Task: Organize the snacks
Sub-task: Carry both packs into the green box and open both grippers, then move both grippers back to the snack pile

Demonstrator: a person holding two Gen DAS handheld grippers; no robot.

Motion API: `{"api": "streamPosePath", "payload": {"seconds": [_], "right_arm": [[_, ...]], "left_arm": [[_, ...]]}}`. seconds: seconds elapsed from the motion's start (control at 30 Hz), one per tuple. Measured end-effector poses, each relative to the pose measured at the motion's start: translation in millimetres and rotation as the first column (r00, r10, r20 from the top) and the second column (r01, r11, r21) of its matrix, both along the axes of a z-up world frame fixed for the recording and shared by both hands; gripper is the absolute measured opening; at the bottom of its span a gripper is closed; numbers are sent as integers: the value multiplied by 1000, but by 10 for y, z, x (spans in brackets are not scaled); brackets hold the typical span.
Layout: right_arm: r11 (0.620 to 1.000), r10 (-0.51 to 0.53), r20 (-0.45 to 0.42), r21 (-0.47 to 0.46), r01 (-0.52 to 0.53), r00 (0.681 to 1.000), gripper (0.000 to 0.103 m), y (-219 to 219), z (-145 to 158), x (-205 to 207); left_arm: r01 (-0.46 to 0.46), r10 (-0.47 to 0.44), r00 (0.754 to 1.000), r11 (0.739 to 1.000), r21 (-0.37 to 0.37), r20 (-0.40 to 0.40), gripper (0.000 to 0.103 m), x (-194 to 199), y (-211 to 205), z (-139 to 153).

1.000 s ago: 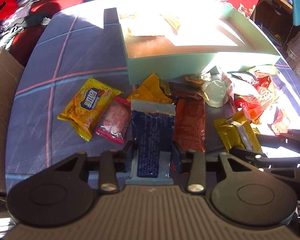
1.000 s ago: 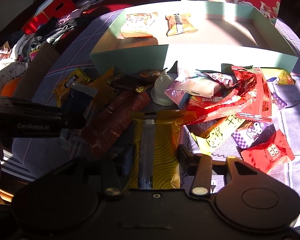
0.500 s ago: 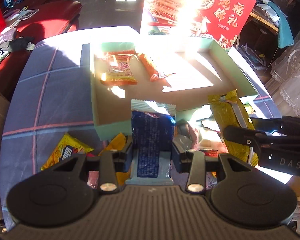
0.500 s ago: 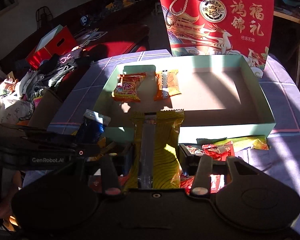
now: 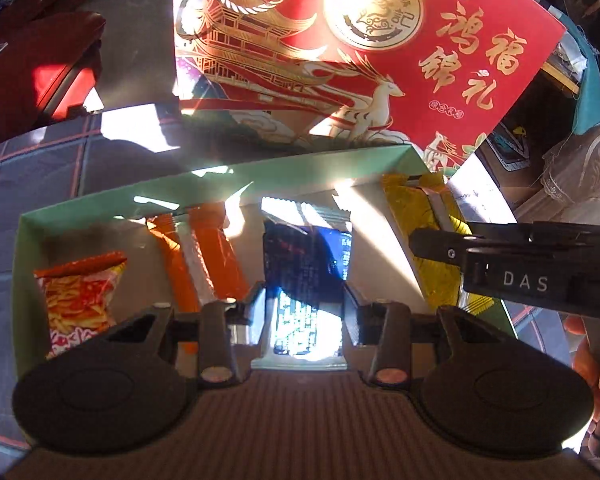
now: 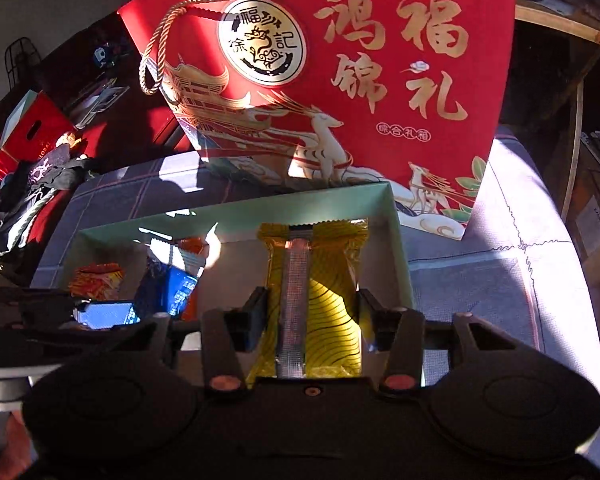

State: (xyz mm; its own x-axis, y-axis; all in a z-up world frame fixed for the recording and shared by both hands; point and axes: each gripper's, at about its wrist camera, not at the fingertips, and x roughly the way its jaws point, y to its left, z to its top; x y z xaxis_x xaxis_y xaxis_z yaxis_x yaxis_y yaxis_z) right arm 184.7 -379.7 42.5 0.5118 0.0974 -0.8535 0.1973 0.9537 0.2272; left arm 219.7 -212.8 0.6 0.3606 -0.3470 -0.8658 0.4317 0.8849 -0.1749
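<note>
My left gripper (image 5: 305,304) is shut on a blue snack packet (image 5: 306,260) and holds it over the inside of the pale green box (image 5: 112,204). My right gripper (image 6: 312,312) is shut on a yellow snack packet (image 6: 332,280), held over the right end of the same box (image 6: 396,232). In the left wrist view the right gripper (image 5: 432,240) and its yellow packet (image 5: 416,216) show at the right. Two packets lie in the box: a red-and-yellow one (image 5: 78,300) at the left and an orange one (image 5: 212,256) beside it.
A red gift bag (image 6: 340,80) with gold lettering stands just behind the box. The box rests on a checked blue-grey cloth (image 6: 480,280). A dark red seat (image 5: 32,80) and clutter (image 6: 28,172) lie at the far left. A person's fingers (image 5: 592,360) show at the right edge.
Both grippers lifted their packets off the snack pile and carried them forward over the box wall. The pile has dropped out of view and the red bag now fills the background.
</note>
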Motion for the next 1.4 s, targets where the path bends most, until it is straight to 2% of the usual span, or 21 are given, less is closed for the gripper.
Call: {"api": "streamPosePath", "payload": {"seconds": [0.13,0.2,0.23,0.27,0.3,0.33,0.37,0.5,0.63,0.7,1.03,1.23,1.4], "right_arm": [[1000,19,-15,-17,-19,1000,48,-123,-171,206],[1000,19,-8,-18,-19,1000,53,-161,-248,300],[1000,8,-5,-12,-8,1000,56,-186,-265,311],[1000,-9,6,11,8,1000,65,-223,-284,343],[999,-24,22,28,23,999,75,-239,-275,325],[999,-32,35,38,31,999,78,-244,-265,303],[998,-36,52,49,34,998,83,-243,-238,260],[998,-48,68,45,45,997,92,-181,-130,144],[998,-48,80,38,45,996,95,-54,0,-49],[999,-41,87,38,37,995,103,25,58,-145],[998,-16,106,63,9,994,103,614,407,-895],[998,17,78,61,-22,997,103,988,385,-1373],[992,-7,42,122,2,999,103,1163,291,-1741]], "left_arm": [[-11,10,999,1000,-11,-36,39,274,-183,-227],[-8,7,1000,1000,-9,-25,43,333,-239,-286],[-8,8,1000,1000,4,-8,55,350,-259,-297],[-10,10,1000,1000,19,2,66,351,-277,-299],[-13,13,1000,999,34,16,87,350,-286,-289],[-16,14,999,999,38,46,99,323,-286,-254],[-20,17,997,999,40,69,102,291,-274,-223],[-29,27,998,999,41,60,103,235,-186,-119],[-44,42,997,998,40,62,103,71,-31,22],[-45,42,997,998,44,67,103,-47,58,91],[-39,34,995,997,61,91,103,-909,757,359],[-64,57,995,993,95,77,103,-1410,1199,254],[-70,68,997,992,108,21,103,-1739,1456,41]]}}
